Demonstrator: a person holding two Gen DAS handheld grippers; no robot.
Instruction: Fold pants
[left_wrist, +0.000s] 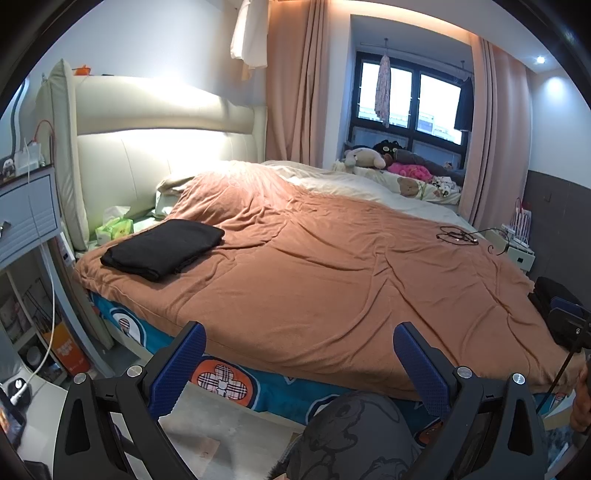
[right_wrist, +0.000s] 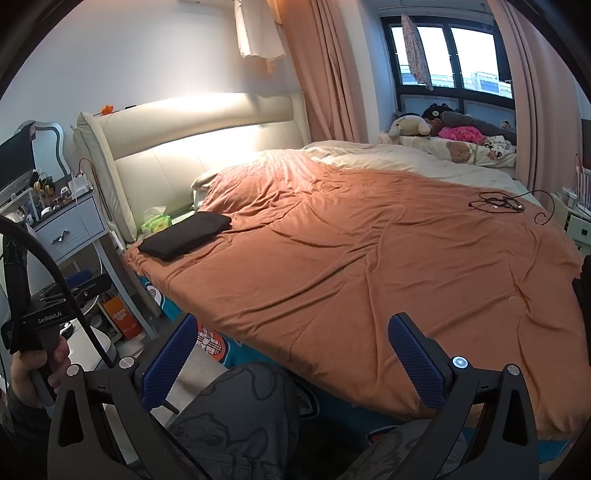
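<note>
1. Nightstand (right_wrist: 72, 225): pale blue-grey, at the far left beside the headboard (right_wrist: 192, 147); small items crowd its top.
2. Left hand (right_wrist: 35, 373): seen in the right wrist view, closed around a black handle whose label reads "GenRobot.AI".
3. Tissue pack (left_wrist: 114, 229): green, lying by the headboard, just beside the pants.
4. Pants (left_wrist: 162, 249): black, already folded into a flat, thick rectangular bundle with neat edges. They rest on the orange-brown blanket (left_wrist: 332, 266) near the bed's left corner, close to the headboard. The long axis runs diagonally, from the near-left bed edge toward the far right.
5. Left gripper (left_wrist: 299, 365): blue-padded fingers spread wide apart, holding nothing, hovering over the near bed edge.
6. Bed sheet (left_wrist: 236, 384): teal, with an orange badge holding a plaid flower motif; no legible writing.
7. Right gripper (right_wrist: 291, 358): fingers likewise wide apart and empty, over the near edge of the blanket.
8. Cable (right_wrist: 498, 203): black, coiled on the blanket at the far right, well apart from the pants.
</note>
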